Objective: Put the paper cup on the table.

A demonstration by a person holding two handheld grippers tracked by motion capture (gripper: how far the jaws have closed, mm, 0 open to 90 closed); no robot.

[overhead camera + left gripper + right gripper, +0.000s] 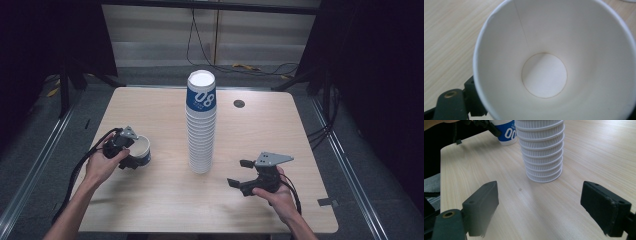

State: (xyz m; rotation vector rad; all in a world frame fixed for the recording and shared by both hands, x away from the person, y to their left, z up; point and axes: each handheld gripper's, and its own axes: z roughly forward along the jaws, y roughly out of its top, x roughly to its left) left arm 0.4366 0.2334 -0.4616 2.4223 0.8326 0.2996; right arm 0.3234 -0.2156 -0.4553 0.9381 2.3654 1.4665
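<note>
I see a worktop (150, 210) of pale matt wood-grain laminate. The paper cup (554, 62) is smooth matt white inside; the stacked cups (541, 152) have ribbed rims. My right tongs (544, 205) look matt black plastic.

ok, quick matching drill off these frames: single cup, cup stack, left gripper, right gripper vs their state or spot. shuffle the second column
Things:
1. single cup
2. cup stack
3. left gripper
4. right gripper

States or places:
A. open, fingers apart, nothing between them
B. upright at the table's middle, blue-banded cup on top
C. at the table's left, held, its inside white
D. shut on a cup

Pairs: 1-C, 2-B, 3-D, 4-A
</note>
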